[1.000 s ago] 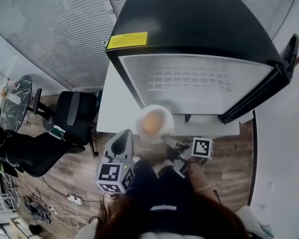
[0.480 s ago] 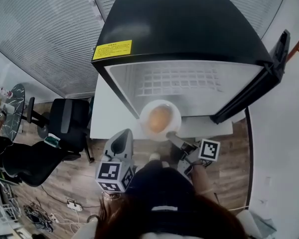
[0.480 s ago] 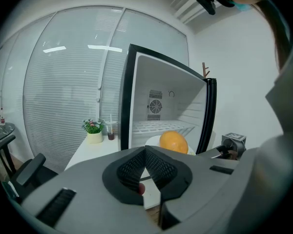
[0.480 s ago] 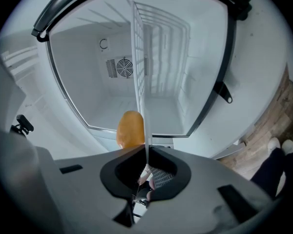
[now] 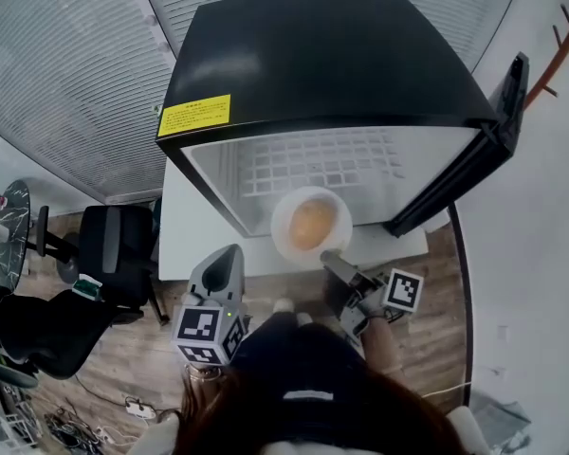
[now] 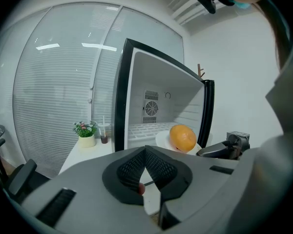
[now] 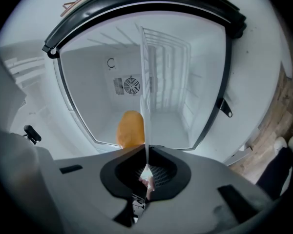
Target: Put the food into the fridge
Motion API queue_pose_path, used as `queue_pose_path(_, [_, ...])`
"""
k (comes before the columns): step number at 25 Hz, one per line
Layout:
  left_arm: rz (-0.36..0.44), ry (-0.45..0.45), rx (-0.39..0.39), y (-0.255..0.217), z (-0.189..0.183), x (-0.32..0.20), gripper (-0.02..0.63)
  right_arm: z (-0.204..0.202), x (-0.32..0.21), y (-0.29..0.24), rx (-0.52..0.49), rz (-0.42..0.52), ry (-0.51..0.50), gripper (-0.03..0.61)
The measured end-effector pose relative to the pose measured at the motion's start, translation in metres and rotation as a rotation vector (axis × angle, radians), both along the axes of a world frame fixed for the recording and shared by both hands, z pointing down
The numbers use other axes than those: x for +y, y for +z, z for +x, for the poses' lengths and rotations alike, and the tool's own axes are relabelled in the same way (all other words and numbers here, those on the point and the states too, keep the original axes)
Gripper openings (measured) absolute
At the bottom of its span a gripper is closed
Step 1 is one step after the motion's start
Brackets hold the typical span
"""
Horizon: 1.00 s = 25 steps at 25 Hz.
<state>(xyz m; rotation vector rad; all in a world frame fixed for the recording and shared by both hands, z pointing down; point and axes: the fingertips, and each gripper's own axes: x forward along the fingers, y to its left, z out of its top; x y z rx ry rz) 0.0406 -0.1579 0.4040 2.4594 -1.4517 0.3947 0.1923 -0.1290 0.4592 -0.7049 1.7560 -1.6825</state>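
Nearest us, the left gripper (image 5: 229, 257) hangs idle at our left, its jaws pressed together with nothing between them. The right gripper (image 5: 330, 258) has its jaws clamped on the near rim of the white plate (image 5: 281, 227). The plate is held level at the mouth of the open fridge (image 5: 322, 64), at about the height of the wire shelf (image 5: 322, 164). The food (image 5: 312, 223), an orange-brown rounded lump, lies loose in the plate's middle.

With only one edge pinched, we judge the far side will want to sag. We should hold the wrist level and slide straight in over the shelf, clear of the door (image 5: 469, 154) at our right. Then we lower until the base rests flat before letting go.

The food is only slightly oval. Its long axis lies flat on the plate and, in the right gripper view, seems to run inward toward the back wall. We can make out no distinct front end.
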Motion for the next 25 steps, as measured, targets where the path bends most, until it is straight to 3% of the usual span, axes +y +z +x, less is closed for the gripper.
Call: queue_pose_path(25, [-0.015,-0.009,0.026,0.007,-0.021,-0.031,0.0,0.035,-0.049,-0.011,-0.006,-0.031,0.17,0.011])
